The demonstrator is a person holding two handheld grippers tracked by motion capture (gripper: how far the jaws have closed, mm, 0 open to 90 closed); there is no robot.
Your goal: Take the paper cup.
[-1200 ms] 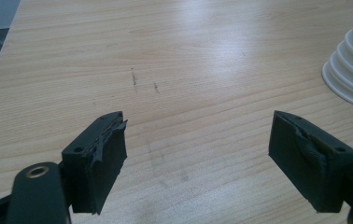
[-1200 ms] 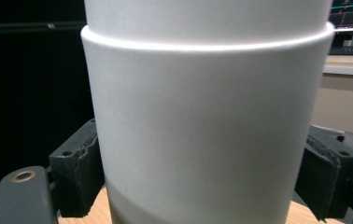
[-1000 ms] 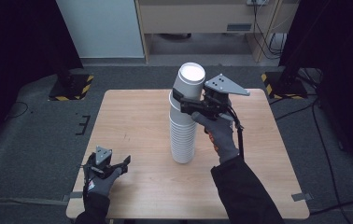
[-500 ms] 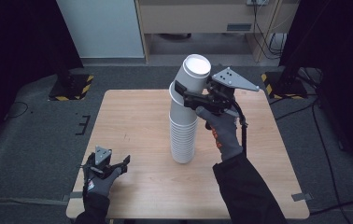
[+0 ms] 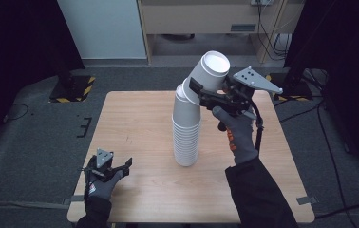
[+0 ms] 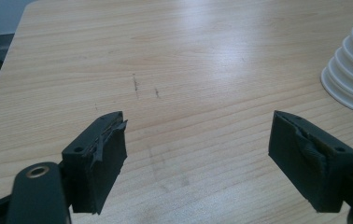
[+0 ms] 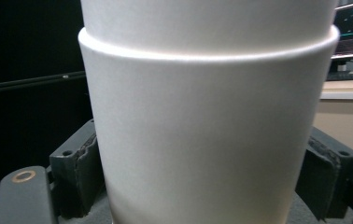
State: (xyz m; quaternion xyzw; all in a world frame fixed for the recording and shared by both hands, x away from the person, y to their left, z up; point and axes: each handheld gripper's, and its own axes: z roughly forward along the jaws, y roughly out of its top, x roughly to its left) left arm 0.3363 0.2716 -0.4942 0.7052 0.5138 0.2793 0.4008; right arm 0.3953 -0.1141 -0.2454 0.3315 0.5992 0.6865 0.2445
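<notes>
A tall stack of white paper cups [image 5: 186, 137] stands upside down in the middle of the wooden table [image 5: 135, 118]. My right gripper [image 5: 197, 91] is shut on the top cup [image 5: 208, 73], which is raised and tilted to the right off the stack. The cup just under it leans too. The right gripper view has the held cup [image 7: 202, 116] pressed between the fingers [image 7: 74, 172]. My left gripper [image 5: 120, 166] rests low at the table's near left corner, open, with bare wood between its fingertips [image 6: 100, 163]. The stack's base [image 6: 352, 79] shows at the right edge of that view.
The table's left half and near edge are bare wood. Dark floor surrounds the table, with yellow-and-black striped stand feet [image 5: 75, 88] at the back left. A cabinet [image 5: 206, 19] and cables lie beyond the far edge.
My right gripper has lifted and tipped the top cup up and to the right, away from the stack. The left gripper has stayed put.
</notes>
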